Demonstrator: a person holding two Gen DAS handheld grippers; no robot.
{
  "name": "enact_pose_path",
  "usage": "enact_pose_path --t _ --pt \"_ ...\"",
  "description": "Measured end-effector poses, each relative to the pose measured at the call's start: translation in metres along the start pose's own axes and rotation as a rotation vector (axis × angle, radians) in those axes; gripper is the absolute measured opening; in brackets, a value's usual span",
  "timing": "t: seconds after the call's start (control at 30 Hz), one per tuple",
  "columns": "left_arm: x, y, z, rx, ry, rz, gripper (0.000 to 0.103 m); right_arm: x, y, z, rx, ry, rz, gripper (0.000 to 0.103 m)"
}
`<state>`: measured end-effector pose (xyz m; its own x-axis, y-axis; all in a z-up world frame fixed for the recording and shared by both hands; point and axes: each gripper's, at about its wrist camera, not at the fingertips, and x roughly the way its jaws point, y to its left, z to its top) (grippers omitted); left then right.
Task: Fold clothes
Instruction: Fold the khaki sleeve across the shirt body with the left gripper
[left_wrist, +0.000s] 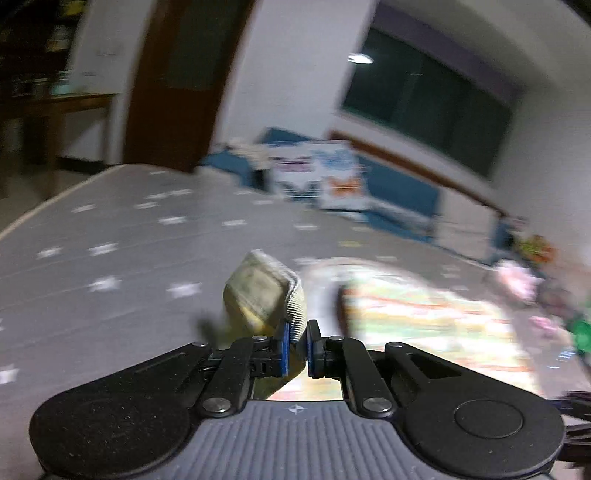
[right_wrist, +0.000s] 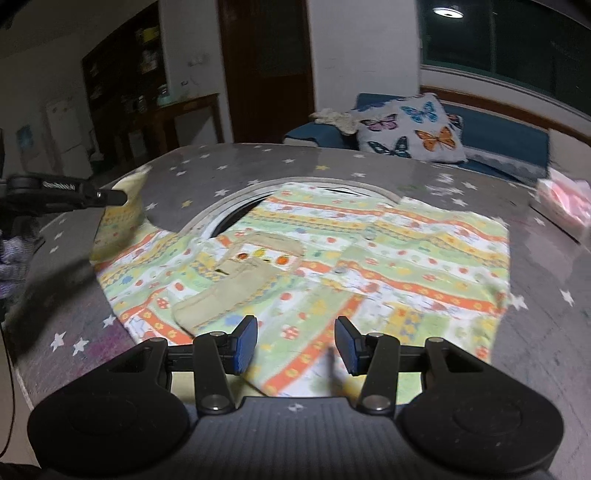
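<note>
Right gripper (right_wrist: 295, 343) with blue pads spread wide apart, nothing between them, hovering over the near hem of the patterned garment (right_wrist: 332, 258). Just ahead and to its left, a beige pocket (right_wrist: 225, 295) sewn on the floral fabric. Garment spread flat across the grey star-print table (right_wrist: 535, 332), collar toward the far side. Far left of the right gripper, a sleeve (right_wrist: 122, 218) lifted off the table. Left gripper (left_wrist: 297, 345) clamped tight on that sleeve's ribbed cuff (left_wrist: 266, 295), fabric bunched up between the pads. Beyond the table, a butterfly pillow (right_wrist: 410, 129) on a blue sofa (right_wrist: 509, 144). Left view heavily blurred.
</note>
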<state>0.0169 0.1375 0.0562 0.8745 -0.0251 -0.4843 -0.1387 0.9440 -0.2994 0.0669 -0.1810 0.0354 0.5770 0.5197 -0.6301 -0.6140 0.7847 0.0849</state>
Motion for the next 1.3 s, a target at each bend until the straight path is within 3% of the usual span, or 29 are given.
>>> enact_pose_path --t 0.17,0.27,0.37,0.53,0.63,0.7,0.77,1.1,1.23,1.3 --pt "0.01 -0.075 0.004 0.066 0.014 -0.252 0.009 -0.013 -0.022 -0.009 0.062 -0.018 -0.038 0.047" --pt "0.018 -0.114 0.001 0.096 0.029 -0.357 0.009 -0.022 -0.037 -0.015 0.101 -0.03 -0.068 0.047" --pt "0.028 -0.149 -0.007 0.131 0.059 -0.443 0.009 -0.031 -0.052 -0.023 0.143 -0.041 -0.101 0.047" --pt "0.049 -0.187 -0.035 0.233 0.148 -0.51 0.014 -0.045 -0.074 -0.032 0.21 -0.055 -0.148 0.047" --pt "0.048 -0.189 -0.048 0.295 0.163 -0.494 0.022 -0.051 -0.082 -0.035 0.231 -0.063 -0.166 0.047" --pt "0.044 -0.186 -0.052 0.319 0.163 -0.483 0.04 -0.052 -0.084 -0.034 0.243 -0.066 -0.166 0.047" --pt "0.04 -0.18 -0.054 0.338 0.155 -0.466 0.046 -0.052 -0.085 -0.032 0.249 -0.068 -0.16 0.047" --pt "0.051 -0.099 -0.046 0.308 0.142 -0.141 0.044 -0.013 -0.072 -0.017 0.217 -0.023 -0.115 0.04" --pt "0.061 -0.08 -0.054 0.303 0.174 -0.08 0.04 -0.003 -0.069 -0.013 0.181 -0.007 -0.132 0.028" --pt "0.069 -0.079 -0.059 0.328 0.181 -0.047 0.038 0.002 -0.067 -0.012 0.164 0.002 -0.141 0.028"
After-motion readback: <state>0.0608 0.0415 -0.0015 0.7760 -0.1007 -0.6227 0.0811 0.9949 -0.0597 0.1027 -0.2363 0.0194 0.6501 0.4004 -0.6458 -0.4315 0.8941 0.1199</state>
